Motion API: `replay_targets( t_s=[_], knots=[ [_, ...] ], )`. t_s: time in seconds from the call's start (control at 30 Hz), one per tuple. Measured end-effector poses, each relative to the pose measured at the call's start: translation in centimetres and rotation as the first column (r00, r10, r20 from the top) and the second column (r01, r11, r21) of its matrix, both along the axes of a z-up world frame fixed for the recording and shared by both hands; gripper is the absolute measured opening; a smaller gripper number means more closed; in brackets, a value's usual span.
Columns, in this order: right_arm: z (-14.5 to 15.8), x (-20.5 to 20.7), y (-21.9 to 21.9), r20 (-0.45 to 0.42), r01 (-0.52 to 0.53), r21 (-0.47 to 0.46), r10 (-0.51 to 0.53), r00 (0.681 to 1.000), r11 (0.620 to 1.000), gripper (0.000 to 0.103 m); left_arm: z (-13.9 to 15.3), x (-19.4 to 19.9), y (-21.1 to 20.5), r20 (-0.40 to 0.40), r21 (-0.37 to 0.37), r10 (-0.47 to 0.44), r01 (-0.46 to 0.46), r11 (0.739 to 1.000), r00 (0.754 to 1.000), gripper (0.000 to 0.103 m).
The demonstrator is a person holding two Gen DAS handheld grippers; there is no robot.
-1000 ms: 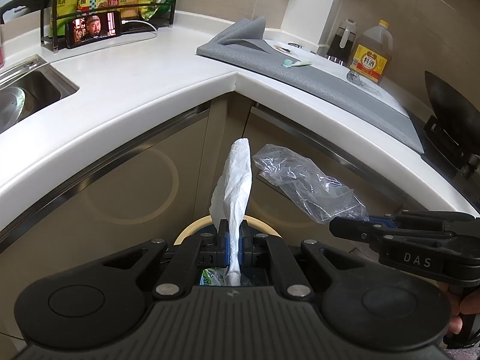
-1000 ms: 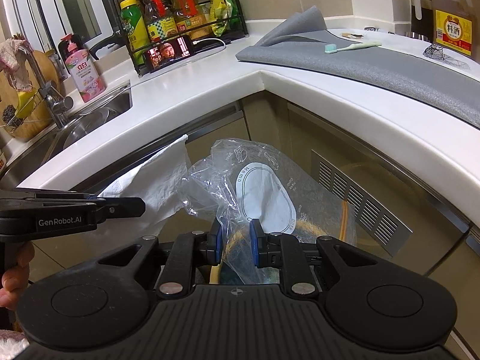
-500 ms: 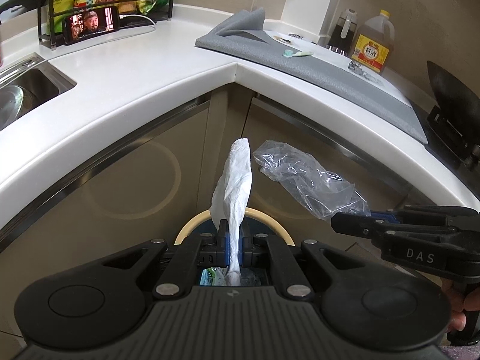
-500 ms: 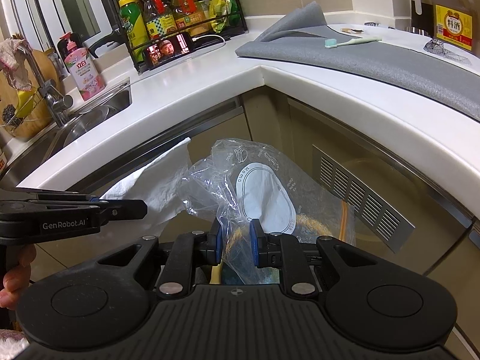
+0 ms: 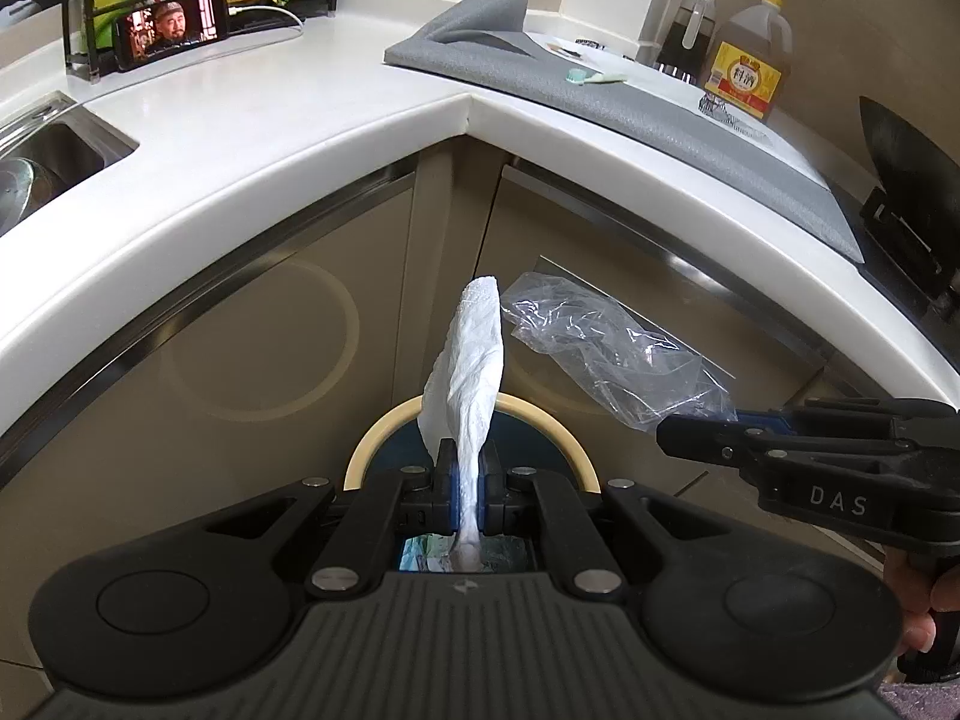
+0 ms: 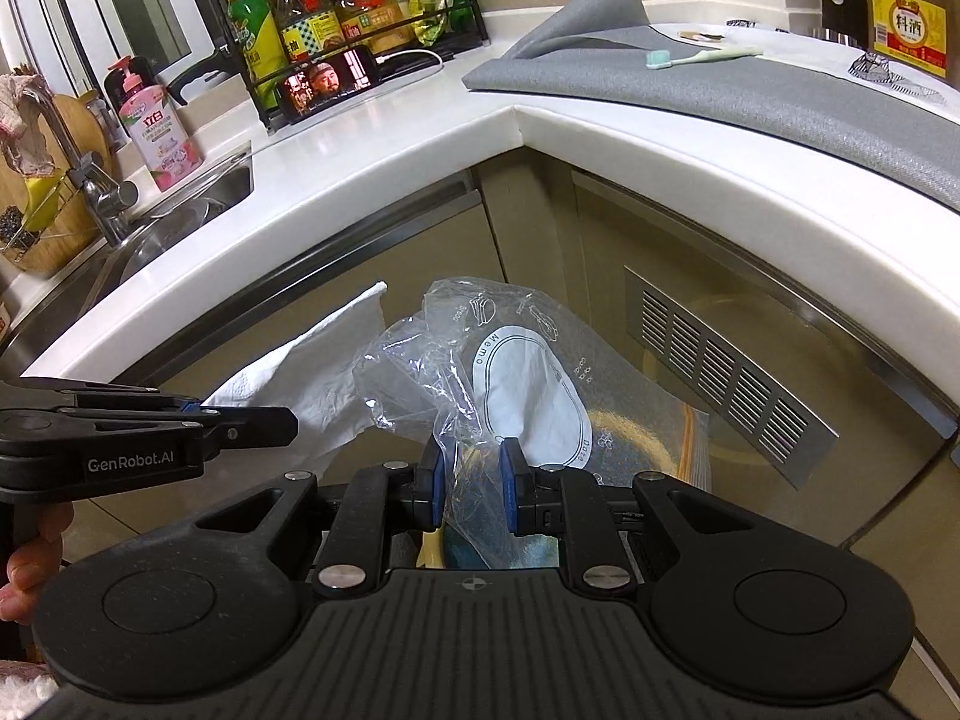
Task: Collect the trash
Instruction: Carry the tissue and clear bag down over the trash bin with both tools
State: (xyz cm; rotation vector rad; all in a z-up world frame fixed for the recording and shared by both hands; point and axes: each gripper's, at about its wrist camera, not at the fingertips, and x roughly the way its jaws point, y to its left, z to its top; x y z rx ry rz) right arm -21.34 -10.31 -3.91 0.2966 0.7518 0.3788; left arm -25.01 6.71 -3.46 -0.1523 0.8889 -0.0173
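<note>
Even indoor light, moderately bright, source out of frame. Soft sheen on the white counter (image 5: 252, 138), upper left of the left view; brighter near the window (image 6: 54, 12), upper left of the right view. Cabinet doors (image 5: 240, 360) dimmer, faint ring reflections. Phone (image 6: 330, 81) screen glows. Clear bag (image 6: 480, 360) catches small highlights. Strong fisheye bend: counter edge curves, corners go dark. Focus sharp centrally, slightly soft at margins. No motion blur.

White tissue (image 5: 474, 354); clear bag (image 6: 480, 378) printed with a white oval and small doodles. Bin (image 5: 384, 438) rim cream. Counter (image 5: 252, 120) white, mat (image 5: 660, 114) grey. Fingers (image 6: 433, 483) black with blue pads. Toothbrush (image 6: 696, 57) pale green.
</note>
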Motion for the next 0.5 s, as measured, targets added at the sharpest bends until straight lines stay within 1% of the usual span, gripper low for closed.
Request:
replay_targets(
  t_s=[0.23,0.5],
  knots=[
    [-0.6,0.5,0.2,-0.023,-0.004,-0.002,0.004,1.0,1.0,0.02,-0.5,0.7,0.2,-0.009,0.019,0.005,-0.005,1.0,1.0,0.005],
    [-1.6,1.7,0.6,-0.057,-0.005,-0.012,0.004,0.998,1.0,0.02,-1.9,2.0,0.8,-0.054,-0.001,0.003,-0.003,1.0,0.999,0.005]
  ],
)
